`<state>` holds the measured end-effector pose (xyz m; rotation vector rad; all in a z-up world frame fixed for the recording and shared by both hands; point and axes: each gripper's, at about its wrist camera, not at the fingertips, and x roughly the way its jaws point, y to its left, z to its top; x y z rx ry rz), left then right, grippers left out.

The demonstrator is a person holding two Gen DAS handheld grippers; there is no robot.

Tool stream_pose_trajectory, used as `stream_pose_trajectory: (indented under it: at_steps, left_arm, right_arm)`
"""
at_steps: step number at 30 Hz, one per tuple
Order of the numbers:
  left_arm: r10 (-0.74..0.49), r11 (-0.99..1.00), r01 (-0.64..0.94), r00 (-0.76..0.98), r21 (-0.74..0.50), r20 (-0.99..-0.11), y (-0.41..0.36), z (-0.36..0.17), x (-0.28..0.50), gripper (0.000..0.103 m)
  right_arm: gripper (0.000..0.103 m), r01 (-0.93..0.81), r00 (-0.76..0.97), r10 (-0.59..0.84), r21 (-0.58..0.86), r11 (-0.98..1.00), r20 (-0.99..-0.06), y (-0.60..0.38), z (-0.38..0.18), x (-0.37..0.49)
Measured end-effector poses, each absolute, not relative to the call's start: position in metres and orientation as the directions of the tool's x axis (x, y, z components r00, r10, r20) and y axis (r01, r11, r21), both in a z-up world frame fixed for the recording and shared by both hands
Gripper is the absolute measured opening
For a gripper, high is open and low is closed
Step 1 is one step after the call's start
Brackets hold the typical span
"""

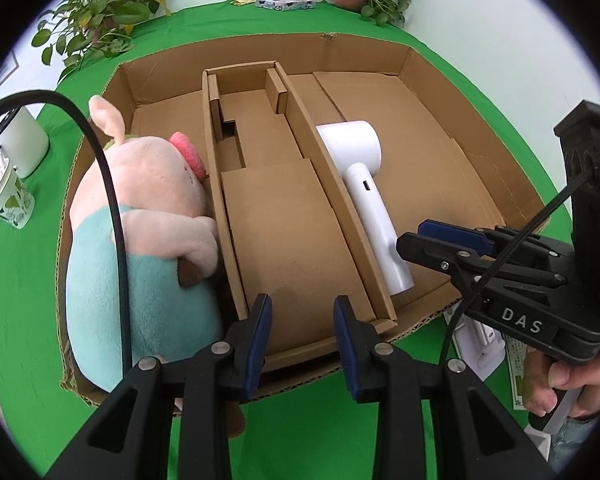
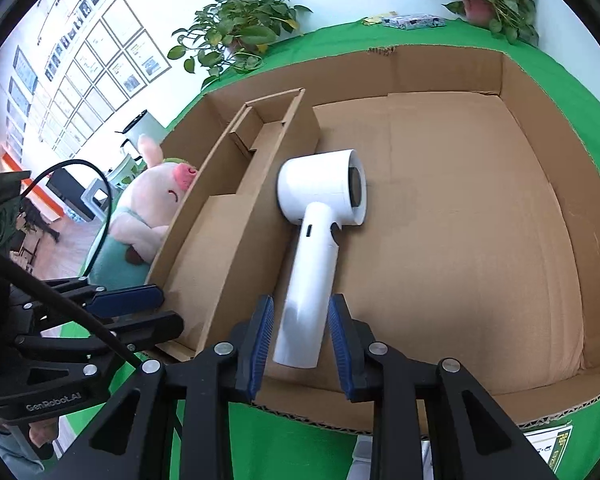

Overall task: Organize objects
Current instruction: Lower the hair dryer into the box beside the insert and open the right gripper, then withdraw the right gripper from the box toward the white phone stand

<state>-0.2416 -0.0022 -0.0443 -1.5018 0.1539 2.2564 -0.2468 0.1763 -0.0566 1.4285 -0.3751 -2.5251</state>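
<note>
A large open cardboard box (image 2: 480, 208) sits on a green tabletop (image 1: 28, 320), split by a narrow cardboard insert (image 1: 284, 208) into 3 sections. A white hair dryer (image 2: 320, 220) lies flat in the wide right section, its handle end between the blue pads of the right gripper (image 2: 300, 332), whose jaws stand slightly apart from the handle, not clamping it. A pink plush pig (image 1: 140, 240) fills the left section, while the left gripper (image 1: 302, 332) hovers released and empty over the near end of the insert.
</note>
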Motion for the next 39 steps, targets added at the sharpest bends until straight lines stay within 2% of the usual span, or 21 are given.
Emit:
stream_pose_trajectory:
  at_steps: [7,9,11,13,15,17,22,24,27,30,32,34,36,38,39]
  left_arm:
    - [0.284,-0.920,-0.357,-0.328,-0.160,-0.901,-0.006,-0.043,-0.241,0.031]
    - [0.285,-0.922,-0.352,-0.330,-0.163,-0.900,-0.006,-0.043,-0.240,0.031]
    - [0.296,-0.920,-0.353,-0.336,-0.172,-0.894,-0.007,-0.042,-0.240,0.031]
    - [0.316,-0.915,-0.358,-0.344,-0.187,-0.884,-0.008,-0.041,-0.238,0.031]
    - [0.327,-0.912,-0.361,-0.352,-0.195,-0.877,-0.008,-0.042,-0.237,0.033]
    - [0.338,-0.910,-0.358,-0.353,-0.208,-0.872,-0.009,-0.042,-0.237,0.033]
    - [0.385,-0.908,-0.306,-0.343,-0.286,-0.857,-0.011,-0.045,-0.236,0.037]
    - [0.377,-0.914,-0.294,-0.355,-0.280,-0.856,-0.010,-0.045,-0.234,0.037]
    - [0.370,-0.921,-0.276,-0.388,-0.277,-0.844,-0.010,-0.041,-0.232,0.037]
    - [0.325,-0.941,-0.258,-0.506,-0.220,-0.799,-0.012,-0.025,-0.217,0.037]
    - [0.271,-0.958,-0.240,-0.593,-0.154,-0.758,-0.013,-0.011,-0.201,0.037]
    - [0.234,-0.969,-0.217,-0.663,-0.117,-0.711,-0.013,0.002,-0.182,0.049]
    - [0.202,-0.978,-0.185,-0.729,-0.096,-0.654,-0.015,0.011,-0.163,0.071]
    - [0.183,-0.983,-0.161,-0.793,-0.090,-0.581,-0.016,0.020,-0.142,0.080]
    - [0.180,-0.984,-0.159,-0.812,-0.086,-0.555,-0.015,0.022,-0.133,0.080]
  right_arm:
    - [0.031,0.018,-0.497,-0.280,0.312,-0.950,-0.822,0.185,-0.062,-0.253]
    - [0.035,0.022,-0.487,-0.280,0.309,-0.951,-0.827,0.184,-0.063,-0.256]
    - [0.061,0.016,-0.473,-0.264,0.291,-0.956,-0.841,0.180,-0.064,-0.261]
    - [0.068,0.008,-0.474,-0.249,0.278,-0.960,-0.844,0.177,-0.064,-0.265]
    - [0.070,0.010,-0.479,-0.242,0.271,-0.963,-0.844,0.173,-0.063,-0.266]
    - [0.080,0.010,-0.488,-0.223,0.250,-0.968,-0.844,0.170,-0.063,-0.265]
    - [0.081,0.014,-0.514,-0.182,0.204,-0.979,-0.838,0.168,-0.060,-0.257]
    - [0.076,0.014,-0.535,-0.167,0.189,-0.982,-0.828,0.170,-0.054,-0.251]
    - [0.076,0.019,-0.569,-0.118,0.131,-0.991,-0.814,0.169,-0.044,-0.237]
    - [0.081,0.032,-0.604,-0.070,0.063,-0.997,-0.794,0.166,-0.033,-0.218]
    - [0.094,0.028,-0.650,-0.039,0.028,-0.999,-0.759,0.167,-0.025,-0.198]
    - [0.102,0.001,-0.689,-0.003,0.004,-1.000,-0.725,0.169,-0.016,-0.178]
    - [0.102,-0.034,-0.711,0.027,-0.004,-0.999,-0.703,0.174,-0.009,-0.159]
    - [0.102,-0.062,-0.732,0.054,-0.013,-0.998,-0.679,0.178,-0.002,-0.141]
    - [0.102,-0.072,-0.743,0.067,-0.020,-0.997,-0.666,0.180,0.001,-0.132]
